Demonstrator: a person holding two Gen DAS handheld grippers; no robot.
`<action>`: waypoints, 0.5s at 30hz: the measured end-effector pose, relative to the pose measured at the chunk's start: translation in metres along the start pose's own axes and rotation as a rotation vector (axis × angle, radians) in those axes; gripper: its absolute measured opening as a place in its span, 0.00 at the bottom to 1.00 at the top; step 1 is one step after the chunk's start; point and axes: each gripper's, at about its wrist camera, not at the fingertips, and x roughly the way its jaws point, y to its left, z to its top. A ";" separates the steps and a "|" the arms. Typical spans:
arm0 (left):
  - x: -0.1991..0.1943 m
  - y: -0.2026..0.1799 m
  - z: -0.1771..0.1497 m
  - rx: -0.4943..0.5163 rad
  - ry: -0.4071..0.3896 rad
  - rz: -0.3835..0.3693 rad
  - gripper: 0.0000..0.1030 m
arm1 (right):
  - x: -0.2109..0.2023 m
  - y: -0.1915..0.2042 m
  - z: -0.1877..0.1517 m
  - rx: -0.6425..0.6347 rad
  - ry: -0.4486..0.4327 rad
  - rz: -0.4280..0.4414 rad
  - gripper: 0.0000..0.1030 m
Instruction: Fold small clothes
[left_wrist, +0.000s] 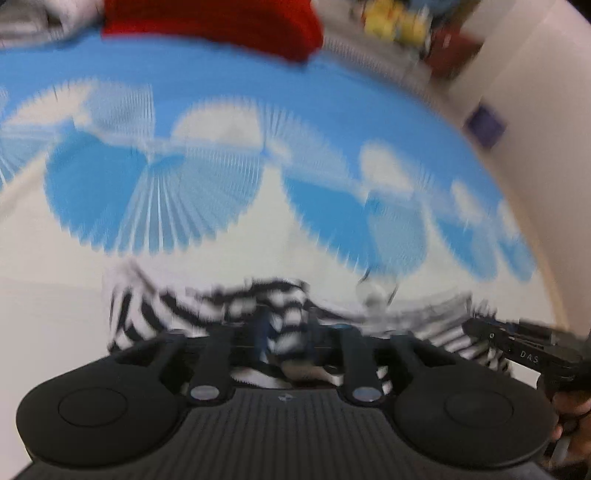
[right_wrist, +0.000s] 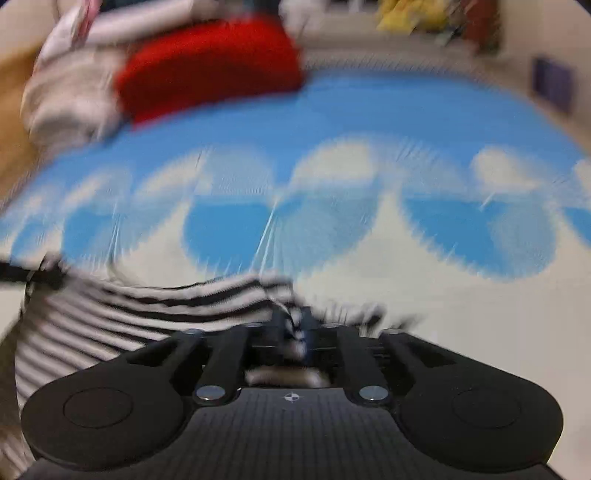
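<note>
Both views are smearing with motion blur, so fine detail is hard to read. The left gripper (left_wrist: 286, 332) is pinching a bunch of the small black-and-white striped knit garment (left_wrist: 192, 314) between fingers drawn close together, and the right gripper (right_wrist: 295, 326) is doing the same, its fingers nearly closed on a gathered fold of the striped cloth (right_wrist: 147, 306). The garment is hanging stretched between the two grips, low over the blue-and-white cloud-patterned cloth (left_wrist: 258, 110) that is covering the bench; whether its lower edge is touching that cloth I cannot tell. From the left wrist view the right gripper's black body (left_wrist: 524, 343) is showing at the far right, with the stripes running toward it. At the far edge of the bench a folded red garment (right_wrist: 210, 62) is lying beside a pile of pale crumpled clothes (right_wrist: 70, 92). Judging from the blur, the hands are travelling fast, and that is the main risk: each grip is holding only a small bunched bit of stretchy knit, so a quick swing could pull the cloth out of one set of fingers. Uneven tension could also be skewing the fold line, laying the garment down twisted or wrinkled.
</note>
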 end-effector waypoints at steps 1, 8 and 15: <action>0.002 0.006 0.000 -0.010 0.037 -0.004 0.41 | 0.004 0.000 -0.001 -0.022 0.035 0.007 0.23; -0.066 0.080 0.009 -0.188 -0.147 -0.101 0.44 | -0.052 -0.054 0.012 0.123 -0.208 -0.040 0.47; -0.035 0.086 -0.004 -0.019 0.018 0.008 0.65 | -0.024 -0.064 0.006 0.034 -0.060 -0.055 0.56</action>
